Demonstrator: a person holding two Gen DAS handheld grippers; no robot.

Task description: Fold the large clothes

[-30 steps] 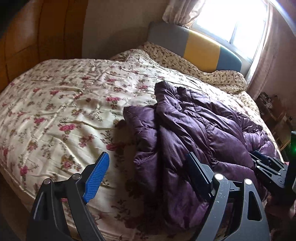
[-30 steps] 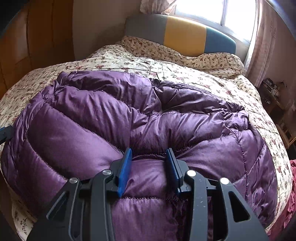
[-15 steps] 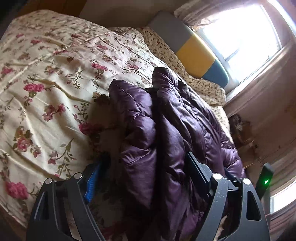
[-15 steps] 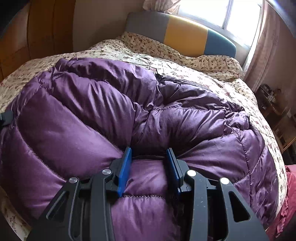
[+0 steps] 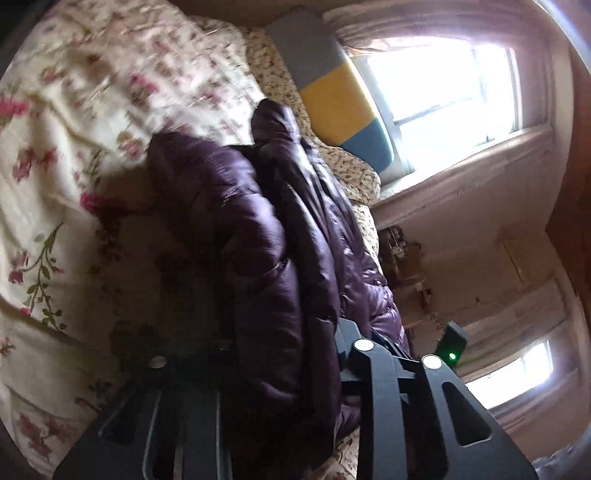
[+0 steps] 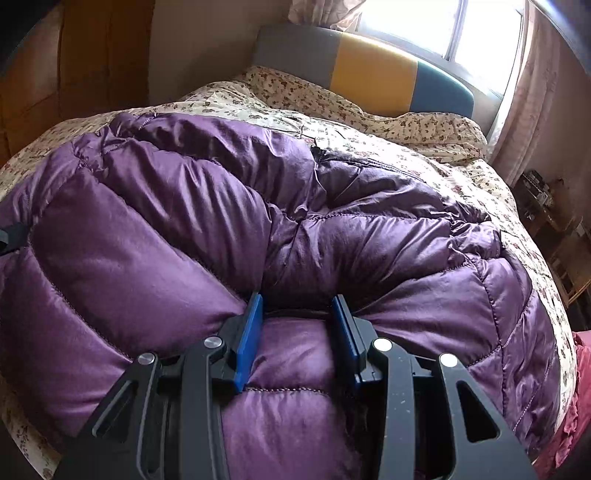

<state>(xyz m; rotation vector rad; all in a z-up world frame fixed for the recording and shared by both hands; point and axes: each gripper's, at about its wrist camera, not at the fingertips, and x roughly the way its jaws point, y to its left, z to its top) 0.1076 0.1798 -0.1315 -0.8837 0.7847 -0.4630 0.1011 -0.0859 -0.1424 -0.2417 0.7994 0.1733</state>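
A purple quilted down jacket [image 6: 207, 229] lies bunched on a floral bedspread [image 6: 424, 162]. My right gripper [image 6: 297, 317] is shut on a thick fold of the jacket near its front edge; the blue pads [image 6: 251, 332] press the padding from both sides. In the left wrist view the jacket [image 5: 258, 258] fills the space between my left gripper's [image 5: 273, 354] fingers, whose tips are hidden in the fabric; this view is tilted and blurred. The right gripper's body with a green light [image 5: 451, 345] shows just beyond the jacket.
The bed has a grey, yellow and blue headboard [image 6: 373, 74] under a bright window [image 6: 443, 33]. A wooden wardrobe [image 6: 74, 66] stands at the left. A cluttered bedside shelf [image 6: 543, 199] is at the right. Pink cloth [image 6: 576, 406] lies at the bed's right edge.
My left gripper has rolled sideways, pushed onto the jacket's left edge and closed from wide open around the padding. My right gripper has kept its hold and raised the jacket slightly.
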